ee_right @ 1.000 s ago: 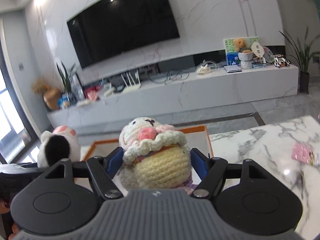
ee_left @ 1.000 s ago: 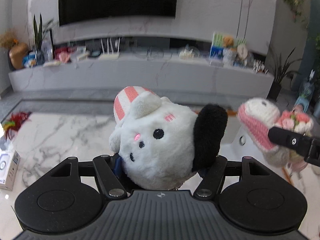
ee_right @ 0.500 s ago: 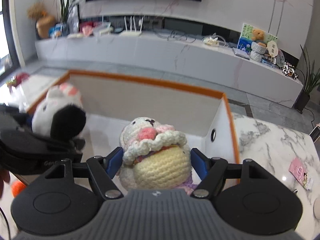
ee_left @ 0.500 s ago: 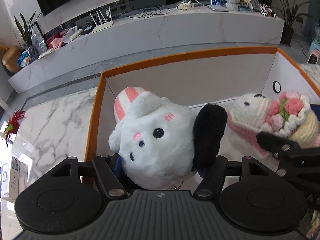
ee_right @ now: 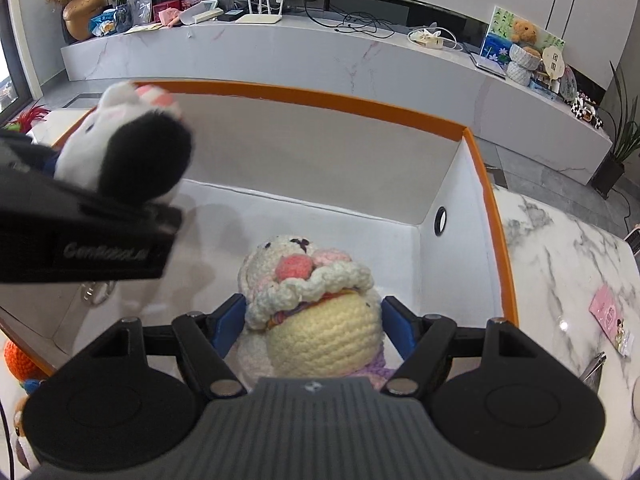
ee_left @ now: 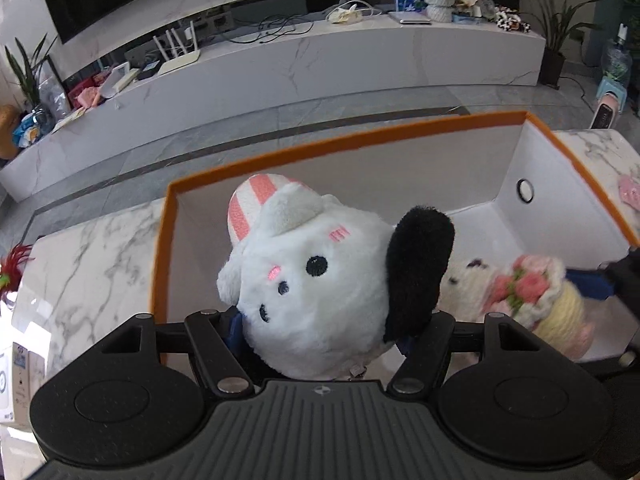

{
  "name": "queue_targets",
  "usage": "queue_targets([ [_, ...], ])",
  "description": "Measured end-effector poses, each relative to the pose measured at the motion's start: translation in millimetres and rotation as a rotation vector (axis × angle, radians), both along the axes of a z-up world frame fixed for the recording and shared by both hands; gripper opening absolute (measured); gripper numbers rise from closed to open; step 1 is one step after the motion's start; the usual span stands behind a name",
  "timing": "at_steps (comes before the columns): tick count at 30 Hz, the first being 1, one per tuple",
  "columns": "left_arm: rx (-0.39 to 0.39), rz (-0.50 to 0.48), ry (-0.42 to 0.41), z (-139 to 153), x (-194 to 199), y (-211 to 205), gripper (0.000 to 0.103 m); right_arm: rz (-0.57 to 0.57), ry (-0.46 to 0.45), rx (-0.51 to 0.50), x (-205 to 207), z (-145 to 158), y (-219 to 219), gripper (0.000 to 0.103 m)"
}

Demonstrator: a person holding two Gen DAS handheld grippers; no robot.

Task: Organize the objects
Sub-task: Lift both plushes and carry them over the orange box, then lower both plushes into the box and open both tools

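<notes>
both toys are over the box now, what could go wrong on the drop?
1. The two tongs sit close: the left tongs with the white plush dog crowd the crochet doll in the right tongs, so they may bump on release.
2. The dog hangs above the orange-rimmed box near its left wall; let go there, it could catch the rim.
3. Both toys are soft and could roll or tip on landing.

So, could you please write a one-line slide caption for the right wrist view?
Right gripper holds a crocheted bunny doll over the orange-rimmed white box, beside the plush dog.
</notes>
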State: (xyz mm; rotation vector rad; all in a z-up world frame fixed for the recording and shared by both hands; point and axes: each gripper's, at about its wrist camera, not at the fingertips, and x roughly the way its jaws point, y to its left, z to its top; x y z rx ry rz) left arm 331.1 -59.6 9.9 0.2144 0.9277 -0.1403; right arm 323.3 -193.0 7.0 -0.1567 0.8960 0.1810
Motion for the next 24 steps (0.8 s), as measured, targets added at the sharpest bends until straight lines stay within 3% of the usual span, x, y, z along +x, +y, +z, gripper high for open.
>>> queue_targets([
  [3, -0.025, -0.001, 0.034, -7, 14, -3, 0.078, 0.000, 0.007, -0.002, 1, 0, 0, 0.075],
  [8, -0.058, 0.053, 0.168, -21, 35, 0, 0.079, 0.005, 0.042, -0.010, 3, -4, 3, 0.075],
  [15, 0.018, 0.058, 0.302, -43, 54, -11, 0.079, -0.014, 0.094, 0.035, 4, -7, -1, 0.075],
  [24, -0.095, 0.134, 0.404, -56, 66, 11, 0.081, -0.016, 0.138, 0.015, 16, -7, 1, 0.077],
])
